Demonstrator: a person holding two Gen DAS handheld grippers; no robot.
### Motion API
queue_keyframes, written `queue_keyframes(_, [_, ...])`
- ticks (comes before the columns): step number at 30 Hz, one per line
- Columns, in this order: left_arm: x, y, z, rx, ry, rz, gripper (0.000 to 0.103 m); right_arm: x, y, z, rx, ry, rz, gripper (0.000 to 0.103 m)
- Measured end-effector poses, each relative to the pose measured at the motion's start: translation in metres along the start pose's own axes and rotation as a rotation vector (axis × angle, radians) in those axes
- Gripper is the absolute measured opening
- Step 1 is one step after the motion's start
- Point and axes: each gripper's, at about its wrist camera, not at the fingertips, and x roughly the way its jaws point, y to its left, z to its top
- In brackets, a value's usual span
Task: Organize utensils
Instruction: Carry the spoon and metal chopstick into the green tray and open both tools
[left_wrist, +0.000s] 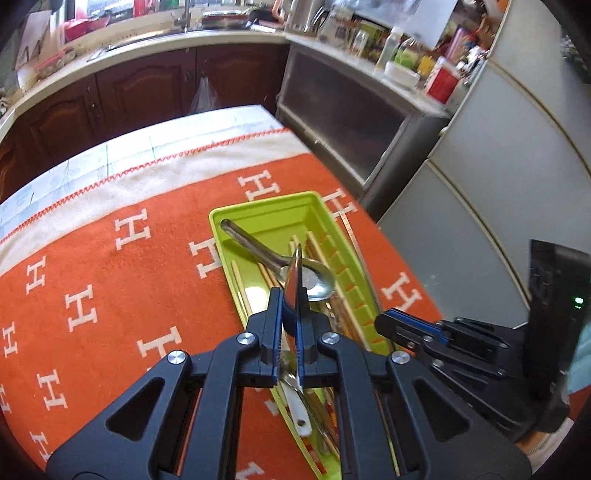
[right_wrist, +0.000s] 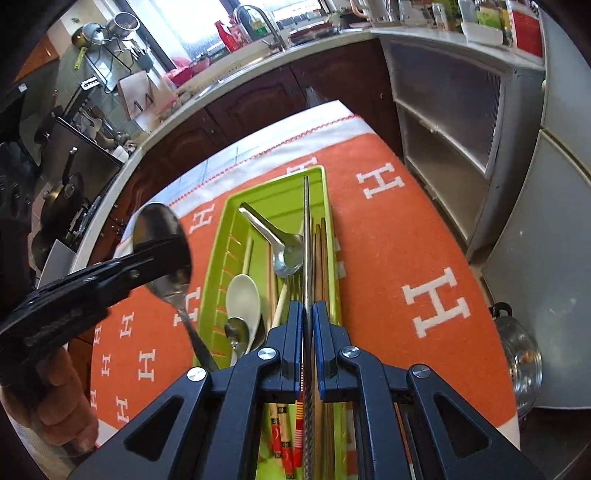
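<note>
A lime-green utensil tray (left_wrist: 314, 201) (right_wrist: 236, 206) lies on the orange cloth and holds spoons, a fork and several chopsticks. My left gripper (left_wrist: 289, 295) is shut on a metal spoon (left_wrist: 294, 273), seen edge-on above the tray; the same spoon (right_wrist: 160, 229) shows its bowl at the left of the right wrist view. My right gripper (right_wrist: 306, 310) is shut on a thin metal chopstick (right_wrist: 306, 236) that points along the tray's right side. It also shows in the left wrist view (left_wrist: 388, 325) beside the tray. A steel spoon (left_wrist: 314, 280) (right_wrist: 286, 254) and a white spoon (right_wrist: 243, 299) lie in the tray.
The orange cloth with white H letters (left_wrist: 110, 258) (right_wrist: 406, 240) covers the table. A grey cabinet (left_wrist: 351, 118) (right_wrist: 450, 122) and a fridge (left_wrist: 498, 177) stand to the right. A kitchen counter with a sink (right_wrist: 258, 55) runs behind. A steel pot (right_wrist: 521, 354) sits low at right.
</note>
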Motion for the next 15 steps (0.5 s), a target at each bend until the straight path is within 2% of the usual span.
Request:
queue_keyframes(3, [0.017,0.004,0.000,0.001,0.016,0.036,0.004,0.010,-0.002,0.005,0.010,0.007,-0.004,0.010])
queue_keyframes(6, [0.024,0.007,-0.001,-0.005,0.027,0.037,0.004,0.014,-0.003,0.009,0.011,-0.010,0.007,0.014])
queue_keyframes(13, [0.010,0.008,-0.018,-0.010,0.037,0.080,0.004,0.005,-0.002,0.007,0.003,-0.028,0.002,0.017])
queue_keyframes(15, [0.003,0.009,-0.025,-0.014,0.043,0.092,0.008,0.003,-0.001,0.004,-0.007,-0.025,-0.002,0.019])
